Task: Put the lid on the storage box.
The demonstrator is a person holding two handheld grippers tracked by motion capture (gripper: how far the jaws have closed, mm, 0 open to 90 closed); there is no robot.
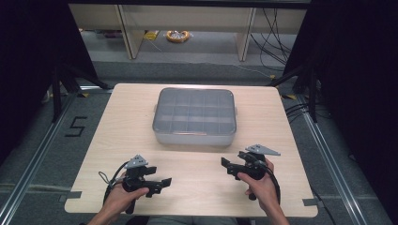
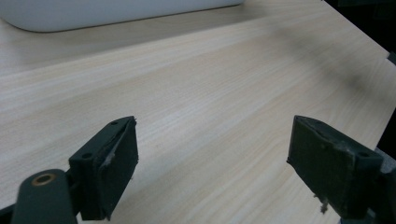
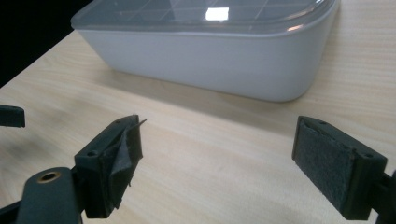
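A white rectangular box [image 1: 195, 136] with a clear lid [image 1: 195, 111] over a grid of compartments sits shut at the middle of the wooden table [image 1: 117, 136]. My left gripper [image 1: 159, 185] hovers near the front left, pointing right, open with nothing between its jaws [image 2: 215, 172]; the box's rounded wall [image 2: 93, 14] lies far ahead of it. My right gripper [image 1: 227, 168] is at the front right, pointing left toward the box's near right corner. It is open and empty [image 3: 215, 172], with the box [image 3: 210, 60] a short way ahead.
Bare tabletop [image 2: 210, 84] lies between the two grippers and the box. A tip of the left gripper [image 3: 9, 116] shows in the right gripper view. Beyond the table are a wooden shelf frame [image 1: 129, 33], a yellow cable coil [image 1: 177, 36] and loose cables [image 1: 274, 42].
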